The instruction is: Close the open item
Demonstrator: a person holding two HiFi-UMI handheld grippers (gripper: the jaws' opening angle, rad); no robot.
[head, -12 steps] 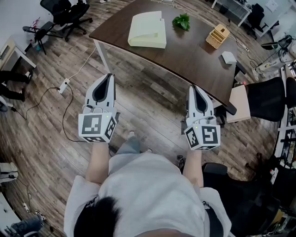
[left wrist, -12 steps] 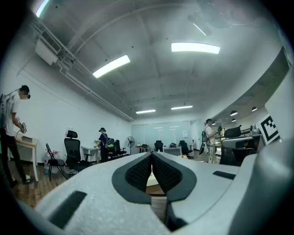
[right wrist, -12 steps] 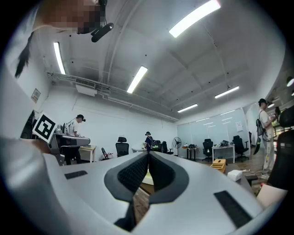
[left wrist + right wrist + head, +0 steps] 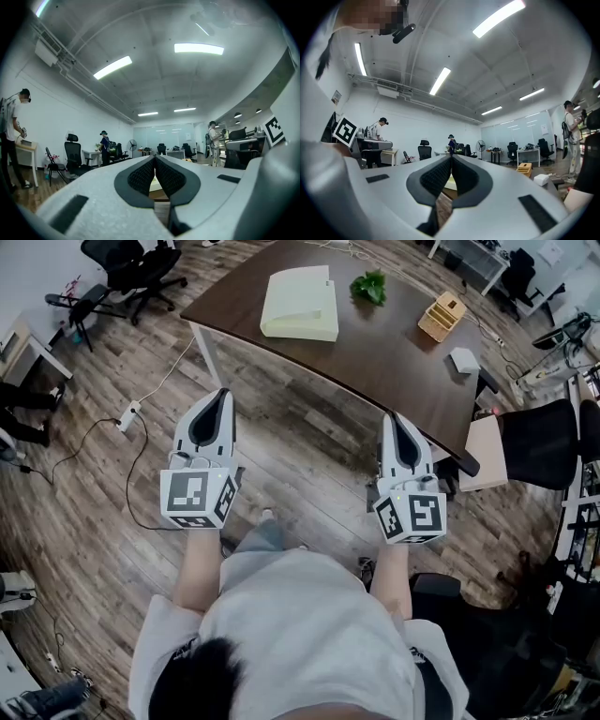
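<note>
A pale cream case (image 4: 300,304) lies on the dark brown table (image 4: 375,352) at its left end, its lid raised along the far side. Both grippers hang over the wooden floor, short of the table's near edge and apart from the case. My left gripper (image 4: 222,393) is shut with nothing in it, its tips pointing toward the table. My right gripper (image 4: 392,417) is shut and empty too. A strip of the cream case (image 4: 156,185) shows behind the closed left gripper (image 4: 154,158), and again as the cream case (image 4: 451,182) behind the closed right gripper (image 4: 451,158).
On the table stand a small green plant (image 4: 367,285), a wooden organiser (image 4: 442,315) and a white box (image 4: 463,358). A power strip with cables (image 4: 128,413) lies on the floor at left. Office chairs (image 4: 131,268) stand at back left, a black chair (image 4: 539,442) at right.
Nearly nothing differs. The head view has shifted a hair, and both grippers keep the same pose, shut and empty.
</note>
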